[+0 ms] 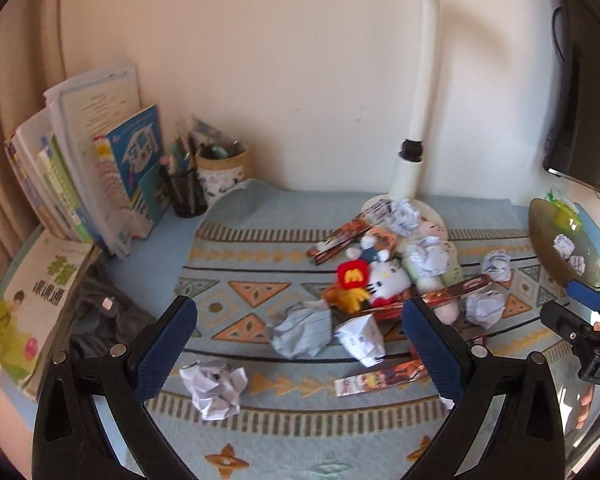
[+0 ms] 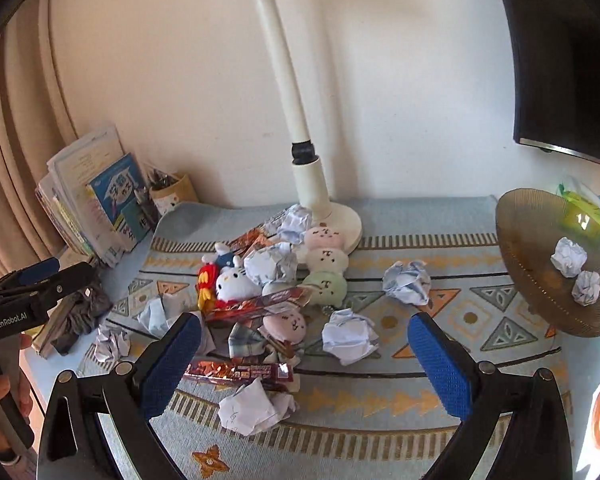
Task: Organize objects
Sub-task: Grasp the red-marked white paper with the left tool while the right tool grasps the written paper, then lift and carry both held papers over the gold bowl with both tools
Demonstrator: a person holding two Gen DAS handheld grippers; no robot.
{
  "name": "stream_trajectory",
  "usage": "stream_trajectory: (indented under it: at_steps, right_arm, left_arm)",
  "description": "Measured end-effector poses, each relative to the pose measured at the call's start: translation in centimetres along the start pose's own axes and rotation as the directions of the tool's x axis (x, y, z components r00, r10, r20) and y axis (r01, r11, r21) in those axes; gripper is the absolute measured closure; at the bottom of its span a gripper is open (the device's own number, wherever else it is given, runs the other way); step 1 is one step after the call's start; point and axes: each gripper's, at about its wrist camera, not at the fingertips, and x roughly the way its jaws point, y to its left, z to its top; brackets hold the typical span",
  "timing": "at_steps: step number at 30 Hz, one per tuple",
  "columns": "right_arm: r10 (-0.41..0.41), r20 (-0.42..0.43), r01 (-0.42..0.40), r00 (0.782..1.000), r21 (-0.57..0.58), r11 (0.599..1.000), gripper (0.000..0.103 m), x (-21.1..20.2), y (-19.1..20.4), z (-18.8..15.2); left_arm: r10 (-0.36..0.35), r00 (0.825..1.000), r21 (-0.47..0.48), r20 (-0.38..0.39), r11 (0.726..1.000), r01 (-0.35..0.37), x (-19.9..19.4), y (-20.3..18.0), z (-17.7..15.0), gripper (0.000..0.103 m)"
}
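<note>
Both the left claw (image 1: 300,344) and the right claw (image 2: 304,356) are held wide and empty above the table (image 2: 440,216), so a paper ball (image 2: 350,336) lying near the toys is probably to be picked next for the brown plate (image 2: 516,248).

I face a plain cream wall (image 2: 380,100). Beige curtain (image 2: 16,160) hangs on my left, dark monitor (image 2: 572,60) upper right. White desk lamp (image 2: 300,152) stands on the patterned blue tablecloth (image 2: 420,408). Sunlight falls bottom right.
</note>
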Motion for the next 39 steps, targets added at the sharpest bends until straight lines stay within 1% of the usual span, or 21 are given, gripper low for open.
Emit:
stream_trajectory:
  at_steps: [2, 4, 6, 8, 9, 12, 14, 15, 16, 17, 19, 26, 33, 35, 36, 37, 38, 39]
  right_arm:
    - [0.001, -0.035, -0.002, 0.999, -0.017, 1.000, 0.000, 1.8, 1.0, -1.5]
    - [-0.015, -0.078, 0.012, 0.997, -0.037, 0.999, 0.000, 3.6, 1.7, -3.0]
    - [-0.039, -0.113, 0.032, 0.993, -0.057, 0.998, 0.000, 5.1, 2.2, -4.4]
    - [-0.045, -0.155, 0.032, 0.987, -0.084, 0.996, 0.000, 6.4, 2.5, -5.9]
    - [-0.046, -0.174, 0.029, 0.984, -0.099, 0.995, 0.000, 7.1, 2.8, -6.5]
    - [-0.080, -0.215, 0.049, 0.973, -0.147, 0.988, 0.000, 8.8, 3.4, -7.6]
    - [-0.102, -0.256, 0.063, 0.961, -0.158, 0.985, 0.000, 9.8, 3.4, -7.8]
    - [-0.107, -0.263, 0.066, 0.959, -0.160, 0.985, 0.000, 10.0, 3.2, -7.8]
    - [-0.104, -0.262, 0.064, 0.959, -0.155, 0.986, 0.000, 10.1, 3.1, -7.6]
    - [-0.109, -0.262, 0.070, 0.959, -0.156, 0.985, 0.000, 10.2, 3.0, -7.5]
    - [-0.115, -0.262, 0.075, 0.958, -0.160, 0.984, 0.000, 10.4, 2.9, -7.3]
    - [-0.119, -0.261, 0.078, 0.958, -0.160, 0.984, 0.000, 10.2, 2.8, -7.3]
    - [-0.116, -0.260, 0.077, 0.959, -0.156, 0.985, 0.000, 10.1, 3.0, -7.3]
    - [-0.103, -0.254, 0.068, 0.962, -0.143, 0.987, 0.001, 9.9, 3.0, -7.3]
    - [-0.092, -0.238, 0.062, 0.967, -0.130, 0.990, 0.017, 9.6, 2.9, -7.2]
    - [-0.083, -0.210, 0.059, 0.974, -0.117, 0.991, 0.033, 9.0, 2.9, -7.1]
    - [-0.077, -0.196, 0.057, 0.978, -0.106, 0.993, 0.052, 8.6, 2.8, -7.1]
    - [-0.071, -0.201, 0.051, 0.977, -0.102, 0.994, 0.051, 8.7, 2.7, -7.1]
  left_arm:
    - [0.032, 0.999, -0.052, -0.038, 0.998, -0.034, 1.7, 2.9, -2.4, 0.000]
    - [0.055, 0.995, -0.092, -0.082, 0.994, -0.063, 3.4, 5.0, -4.5, 0.000]
    - [0.049, 0.991, -0.115, -0.128, 0.991, -0.064, 5.4, 6.2, -6.5, 0.000]
    - [0.015, 0.984, -0.120, -0.176, 0.992, -0.036, 7.3, 6.5, -7.6, 0.000]
    - [-0.001, 0.984, -0.124, -0.175, 0.992, -0.021, 7.8, 6.5, -8.0, 0.000]
    - [-0.001, 0.982, -0.124, -0.190, 0.992, -0.023, 9.3, 6.2, -8.9, 0.000]
    - [0.003, 0.978, -0.129, -0.207, 0.991, -0.031, 10.1, 6.1, -9.4, 0.000]
    - [0.016, 0.977, -0.123, -0.211, 0.991, -0.043, 10.3, 6.0, -9.6, 0.001]
    - [0.044, 0.978, -0.101, -0.202, 0.993, -0.065, 10.3, 5.7, -9.8, 0.000]
    - [0.060, 0.975, -0.087, -0.212, 0.993, -0.080, 10.5, 5.4, -9.9, 0.000]
    - [0.060, 0.976, -0.089, -0.211, 0.993, -0.080, 10.6, 5.3, -9.8, 0.000]
    - [0.086, 0.972, -0.121, -0.217, 0.986, -0.114, 11.2, 5.6, -9.3, 0.000]
    - [0.073, 0.975, -0.126, -0.212, 0.987, -0.101, 11.3, 5.7, -9.1, 0.001]
    - [0.079, 0.980, -0.140, -0.183, 0.984, -0.105, 10.8, 6.0, -9.0, 0.019]
    - [0.085, 0.983, -0.153, -0.163, 0.982, -0.110, 10.5, 6.3, -9.0, 0.045]
    - [0.078, 0.986, -0.165, -0.147, 0.981, -0.102, 10.2, 6.5, -9.0, 0.050]
    - [0.075, 0.988, -0.174, -0.132, 0.980, -0.097, 9.9, 6.7, -8.9, 0.050]
    - [0.086, 0.990, -0.181, -0.116, 0.978, -0.106, 9.6, 6.8, -8.9, 0.050]
